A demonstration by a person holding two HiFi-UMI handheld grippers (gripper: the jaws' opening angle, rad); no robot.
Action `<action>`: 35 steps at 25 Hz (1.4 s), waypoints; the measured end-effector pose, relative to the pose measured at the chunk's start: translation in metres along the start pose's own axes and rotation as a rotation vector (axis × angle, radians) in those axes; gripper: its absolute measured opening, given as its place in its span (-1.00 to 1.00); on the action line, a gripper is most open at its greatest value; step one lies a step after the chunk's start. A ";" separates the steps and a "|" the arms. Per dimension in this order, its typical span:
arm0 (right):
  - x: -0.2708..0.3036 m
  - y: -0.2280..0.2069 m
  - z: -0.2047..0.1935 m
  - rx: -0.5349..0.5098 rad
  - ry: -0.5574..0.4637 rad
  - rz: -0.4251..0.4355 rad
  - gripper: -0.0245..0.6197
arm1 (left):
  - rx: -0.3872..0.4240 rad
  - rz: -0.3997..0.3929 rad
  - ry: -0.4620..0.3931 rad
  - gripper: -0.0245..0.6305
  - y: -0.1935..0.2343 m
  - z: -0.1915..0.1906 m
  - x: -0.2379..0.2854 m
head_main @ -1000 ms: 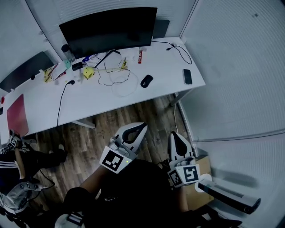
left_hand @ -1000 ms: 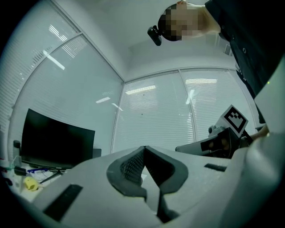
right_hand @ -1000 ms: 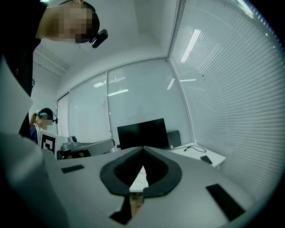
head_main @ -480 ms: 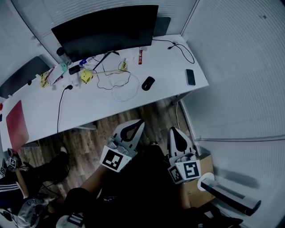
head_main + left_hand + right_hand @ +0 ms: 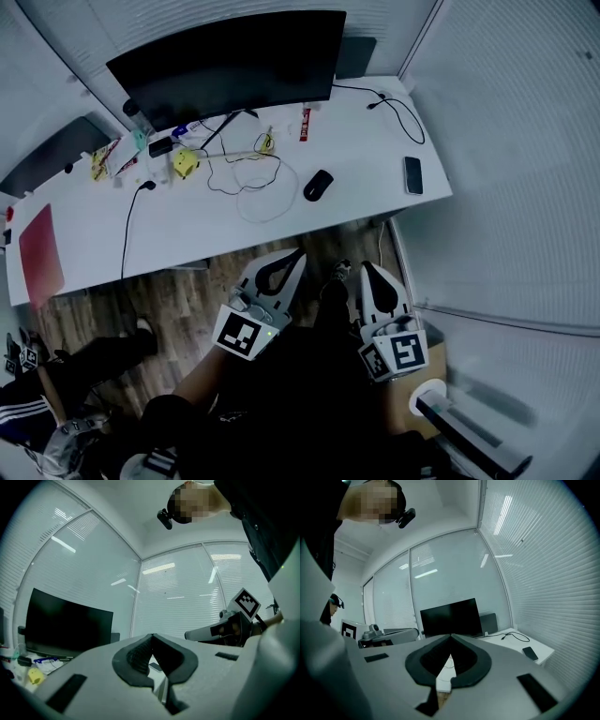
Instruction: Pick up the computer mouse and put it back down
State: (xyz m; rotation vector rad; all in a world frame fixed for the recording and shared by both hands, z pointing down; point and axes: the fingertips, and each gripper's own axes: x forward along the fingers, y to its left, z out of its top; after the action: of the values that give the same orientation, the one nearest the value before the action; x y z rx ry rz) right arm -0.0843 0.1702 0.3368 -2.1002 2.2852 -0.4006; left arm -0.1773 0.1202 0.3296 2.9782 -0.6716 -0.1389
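Desk (image 5: 187, 225) nearer vs earlier; mouse (image 5: 318, 185) on it; L tool (image 5: 298, 254), R tool (image 5: 367, 267) closed, empty.

I'm looking into a corner room: pale walls (image 5: 525, 187) lined with horizontal blinds run along the top and down the right side of the head view, meeting in the upper right. A long white counter (image 5: 366, 150) stands against them, slanting from the left edge towards that corner. A wide dark monitor (image 5: 225, 66) sits at its back, and a second dark screen (image 5: 52, 159) at the far left. Below lies a brown wood-plank floor (image 5: 178, 300). In the left gripper view, bright strip lights (image 5: 63, 544) streak the glass panels, and the light overall is dim and bluish.
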 end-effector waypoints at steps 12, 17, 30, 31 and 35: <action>0.068 -0.082 0.014 0.012 0.040 0.128 -0.92 | 0.023 0.093 0.062 -0.91 0.018 -0.023 0.092; 0.090 -0.110 0.025 0.017 0.060 0.208 -0.92 | 0.035 0.147 0.087 -0.91 0.021 -0.027 0.127; 0.122 -0.168 0.030 -0.016 0.103 0.386 -0.92 | 0.052 0.332 0.164 -0.90 0.033 -0.075 0.179; 0.124 -0.171 0.028 -0.018 0.110 0.390 -0.92 | 0.053 0.338 0.174 -0.90 0.035 -0.080 0.181; 0.133 -0.179 0.024 -0.016 0.129 0.406 -0.92 | 0.049 0.356 0.218 -0.90 0.045 -0.101 0.187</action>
State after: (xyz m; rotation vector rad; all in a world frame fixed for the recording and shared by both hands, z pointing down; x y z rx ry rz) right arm 0.0821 0.0236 0.3701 -1.5932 2.7064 -0.5131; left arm -0.0177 0.0051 0.4213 2.8002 -1.1672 0.2245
